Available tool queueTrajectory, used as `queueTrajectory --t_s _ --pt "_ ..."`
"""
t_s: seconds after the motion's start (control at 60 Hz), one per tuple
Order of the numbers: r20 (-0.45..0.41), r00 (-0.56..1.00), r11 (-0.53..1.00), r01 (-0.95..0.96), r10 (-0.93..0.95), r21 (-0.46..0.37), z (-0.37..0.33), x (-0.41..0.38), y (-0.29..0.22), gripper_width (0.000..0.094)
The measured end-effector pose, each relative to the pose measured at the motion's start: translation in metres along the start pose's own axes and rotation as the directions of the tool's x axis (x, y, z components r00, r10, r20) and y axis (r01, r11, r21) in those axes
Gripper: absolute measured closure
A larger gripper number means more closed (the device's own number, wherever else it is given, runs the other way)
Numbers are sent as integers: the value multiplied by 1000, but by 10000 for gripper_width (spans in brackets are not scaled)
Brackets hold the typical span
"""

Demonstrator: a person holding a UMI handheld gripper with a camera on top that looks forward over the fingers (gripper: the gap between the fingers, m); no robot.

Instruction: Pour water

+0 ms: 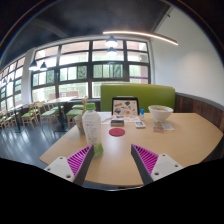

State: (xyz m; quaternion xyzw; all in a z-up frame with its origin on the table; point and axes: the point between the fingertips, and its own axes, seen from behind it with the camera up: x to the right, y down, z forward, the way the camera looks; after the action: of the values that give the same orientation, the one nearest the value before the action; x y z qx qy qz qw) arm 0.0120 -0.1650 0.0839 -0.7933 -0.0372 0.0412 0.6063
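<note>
My gripper (pixel 112 158) is open and empty, its two magenta pads (pixel 80 158) spread wide above the near part of a light wooden table (pixel 180 135). A pale translucent bottle or cup (pixel 91 126) stands just ahead of the left finger, with a green item (pixel 99 150) low at its right side. A white bowl-like cup (pixel 160 116) stands farther off, beyond the right finger. A small pink round coaster (pixel 117 131) lies on the table between them, beyond the fingers.
A green bench seat (pixel 135 97) backs the table's far side, with a framed card (pixel 125 108) standing before it. Small items lie near the card. Chairs and tables (pixel 35 113) fill the room at the left, under large windows.
</note>
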Motion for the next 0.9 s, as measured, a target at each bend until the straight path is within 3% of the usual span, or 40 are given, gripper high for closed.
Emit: queueTrajectory --t_s 0.2,0.35,0.383,0.433,0.467,0.567,0.617,0.633,0.75,0.9 --pt "30 999 999 43 -42 -15 74 -47 0 122" --pt "7 998 997 58 -58 47 116 -64 -17 151" --pt "-5 998 996 64 -63 60 125 -65 -21 206" --pt "-34 996 995 79 -77 67 135 -63 -21 485" --pt "-53 996 995 74 -70 74 138 -62 -22 487" --pt "-48 994 991 97 -93 96 142 -64 -22 623" --pt "-44 996 992 79 -75 95 143 -64 -22 632" --pt "-43 997 994 73 -69 87 144 -64 -20 689" --pt "-18 998 994 65 -64 85 147 -61 -24 691" --pt "-59 984 984 172 -168 57 161 -40 -34 691"
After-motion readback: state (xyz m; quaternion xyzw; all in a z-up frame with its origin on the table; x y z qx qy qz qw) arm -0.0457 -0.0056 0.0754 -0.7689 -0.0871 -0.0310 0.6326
